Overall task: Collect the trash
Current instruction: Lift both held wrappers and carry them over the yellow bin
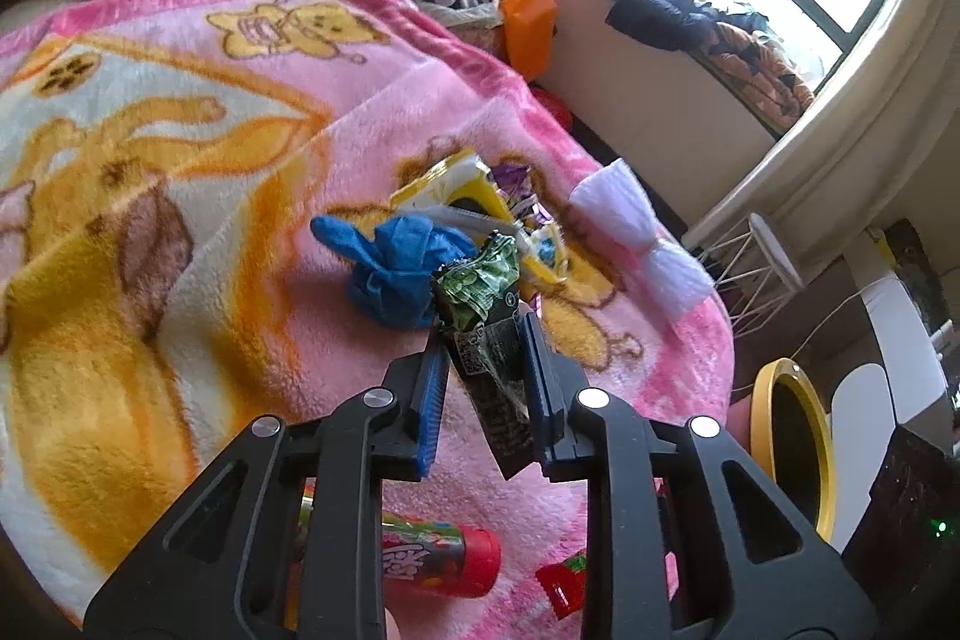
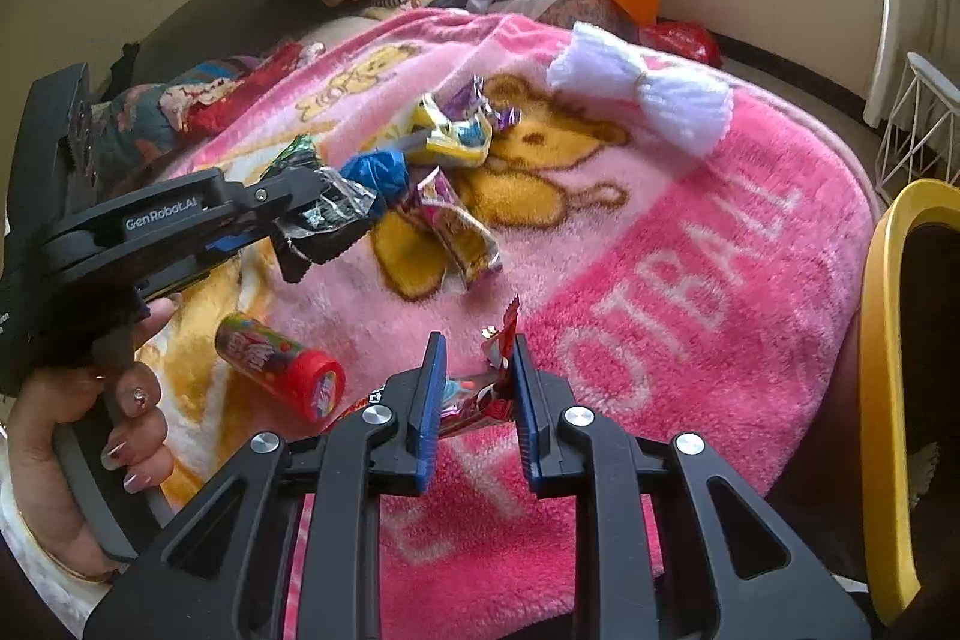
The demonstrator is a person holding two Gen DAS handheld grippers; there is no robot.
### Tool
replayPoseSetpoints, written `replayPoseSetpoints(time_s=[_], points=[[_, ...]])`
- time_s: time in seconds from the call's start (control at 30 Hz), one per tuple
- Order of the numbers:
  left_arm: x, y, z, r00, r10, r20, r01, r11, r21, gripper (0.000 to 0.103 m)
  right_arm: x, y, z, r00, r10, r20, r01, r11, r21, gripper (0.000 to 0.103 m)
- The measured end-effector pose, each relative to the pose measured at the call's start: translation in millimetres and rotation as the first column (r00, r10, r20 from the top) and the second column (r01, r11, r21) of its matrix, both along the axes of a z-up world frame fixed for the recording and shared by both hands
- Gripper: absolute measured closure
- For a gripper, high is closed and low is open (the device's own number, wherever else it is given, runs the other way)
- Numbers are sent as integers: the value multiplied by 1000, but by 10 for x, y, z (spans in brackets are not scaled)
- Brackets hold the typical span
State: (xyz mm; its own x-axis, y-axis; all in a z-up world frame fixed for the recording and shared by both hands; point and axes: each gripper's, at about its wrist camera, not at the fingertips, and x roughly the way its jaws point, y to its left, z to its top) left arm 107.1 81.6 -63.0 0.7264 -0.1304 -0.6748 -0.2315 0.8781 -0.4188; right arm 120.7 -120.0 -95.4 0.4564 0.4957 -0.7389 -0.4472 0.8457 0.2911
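The left gripper [image 1: 483, 340] is clamped on a green wrapper [image 1: 480, 304], crumpled foil that sticks up past its fingertips, clear of the blanket [image 1: 180, 220]. The right gripper [image 2: 477, 376] is closed narrow on a red wrapper [image 2: 489, 388], pinched against the right pad, its torn corner poking up between the fingers. Both pieces look weightless, thin and slick, so they should crush flat and may slide out unless taken across a bunched fold rather than a loose edge. More trash lies ahead of the grippers: a yellow wrapper [image 1: 474, 190] and a purple wrapper [image 2: 474, 100] beyond the left gripper, a pink wrapper [image 2: 456, 226] between the two grippers, and a blue wad [image 1: 396, 274] just left of the green wrapper. A candy tube [image 2: 276, 364], stiff and round, lies below the left gripper and would likely roll on the plush. A white bow [image 2: 648, 100] sits further right, probably not trash. A yellow bin [image 2: 888, 370] stands right of the bed, its rim unobstructed.
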Motion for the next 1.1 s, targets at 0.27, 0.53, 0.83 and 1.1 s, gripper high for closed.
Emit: replayPoseSetpoints(time_s=[0.27, 0.53, 0.83, 1.1], points=[[-55, -103, 179, 999, -21, 48, 20, 1000, 21, 90, 5, -92, 171, 999, -26, 44, 25, 999, 19, 83], [-94, -227, 349, 995, -50, 90, 46, 998, 43, 90, -35, -210, 333, 995, -45, 92, 40, 998, 52, 83], [-115, -369, 491, 991, -73, 116, 67, 996, 57, 90, -62, -433, 445, 987, -101, 122, 91, 992, 85, 83], [-126, -558, 586, 985, -111, 132, 102, 992, 73, 90, -84, -733, 558, 972, -180, 151, 164, 980, 108, 83]])
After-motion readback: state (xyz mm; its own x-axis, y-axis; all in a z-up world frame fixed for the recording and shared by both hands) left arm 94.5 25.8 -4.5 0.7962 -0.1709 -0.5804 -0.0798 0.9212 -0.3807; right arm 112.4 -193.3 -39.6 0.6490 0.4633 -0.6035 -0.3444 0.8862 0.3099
